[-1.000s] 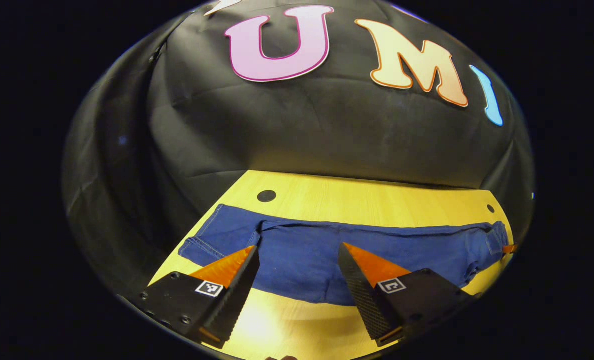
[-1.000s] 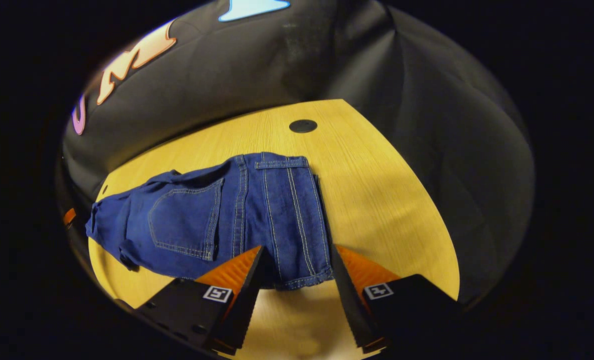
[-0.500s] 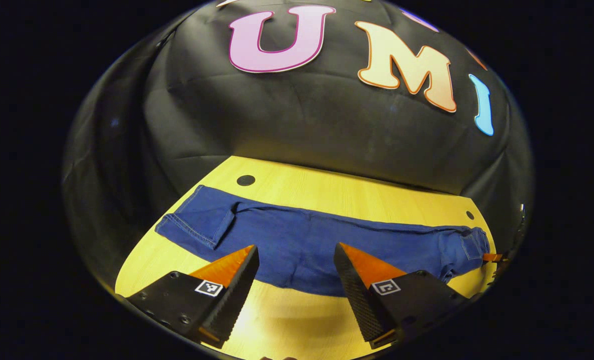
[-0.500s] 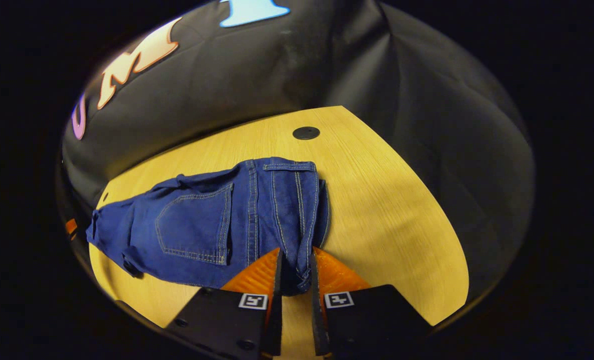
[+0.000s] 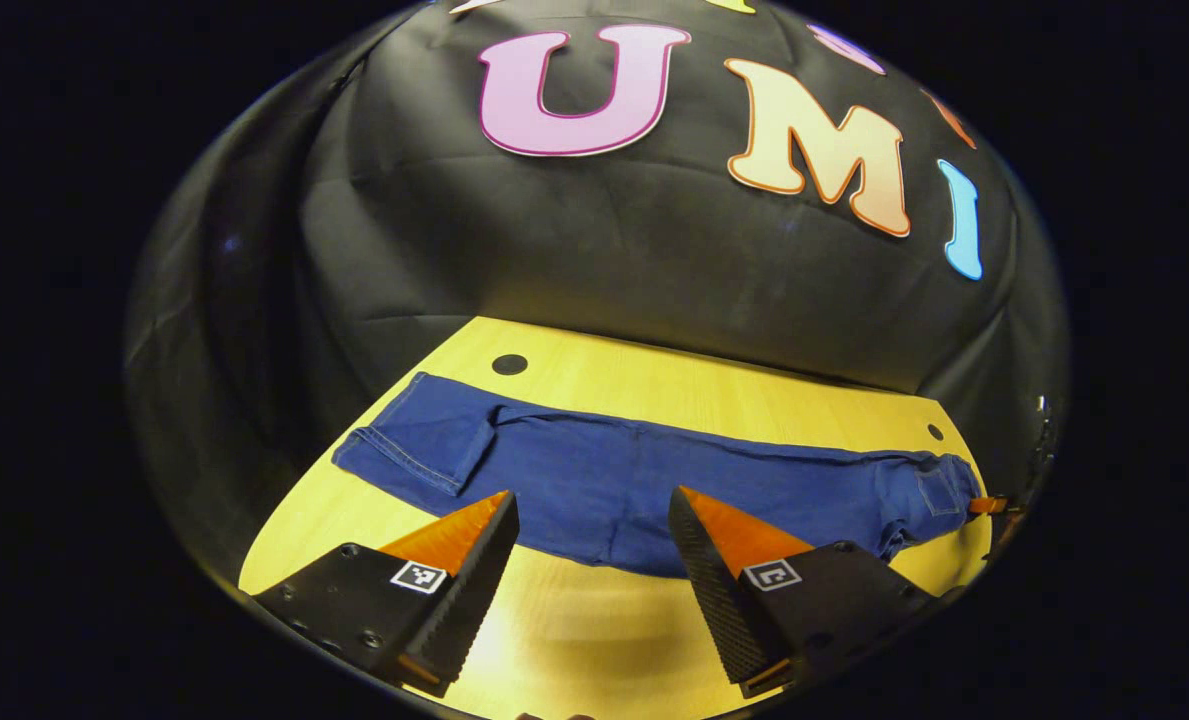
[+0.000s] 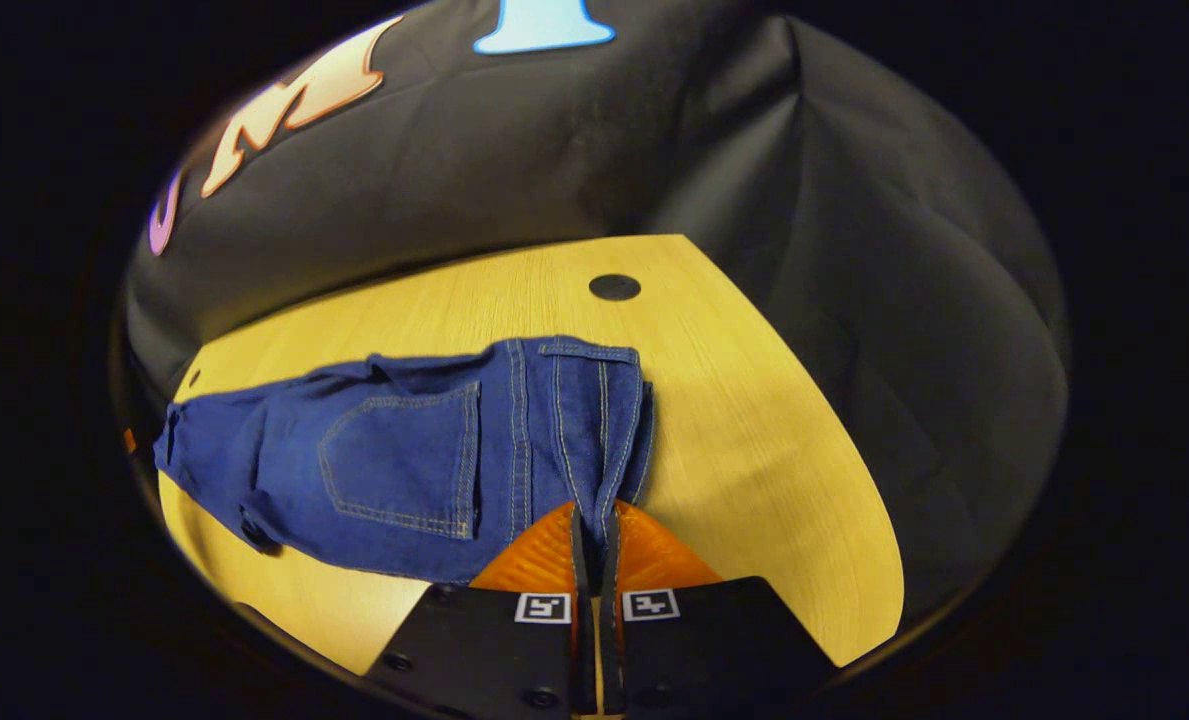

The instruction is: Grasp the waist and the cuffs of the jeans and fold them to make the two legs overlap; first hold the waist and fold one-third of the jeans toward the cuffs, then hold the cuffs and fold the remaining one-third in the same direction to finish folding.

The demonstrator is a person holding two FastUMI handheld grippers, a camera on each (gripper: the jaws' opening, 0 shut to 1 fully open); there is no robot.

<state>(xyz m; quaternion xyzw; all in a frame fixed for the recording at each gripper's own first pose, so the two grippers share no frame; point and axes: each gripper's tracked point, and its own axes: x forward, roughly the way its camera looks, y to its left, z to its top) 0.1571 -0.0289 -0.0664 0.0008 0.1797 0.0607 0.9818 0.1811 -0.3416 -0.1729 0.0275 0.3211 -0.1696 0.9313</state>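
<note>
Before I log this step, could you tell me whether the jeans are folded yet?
Not yet: the jeans lie stretched full length across the table.

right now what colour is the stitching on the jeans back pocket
Pale, light-coloured thread against the dark blue jeans; the back pocket shows best in the right gripper view.

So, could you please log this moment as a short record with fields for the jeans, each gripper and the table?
jeans: blue jeans lying lengthwise on the table, legs overlapped
waist end: pinched at its near edge by the right gripper
cuff end: lying flat on the table, ungrasped
left gripper: open, fingers apart over the mid-leg near edge
right gripper: shut on the jeans
table: yellow wood with dark round hole
</note>
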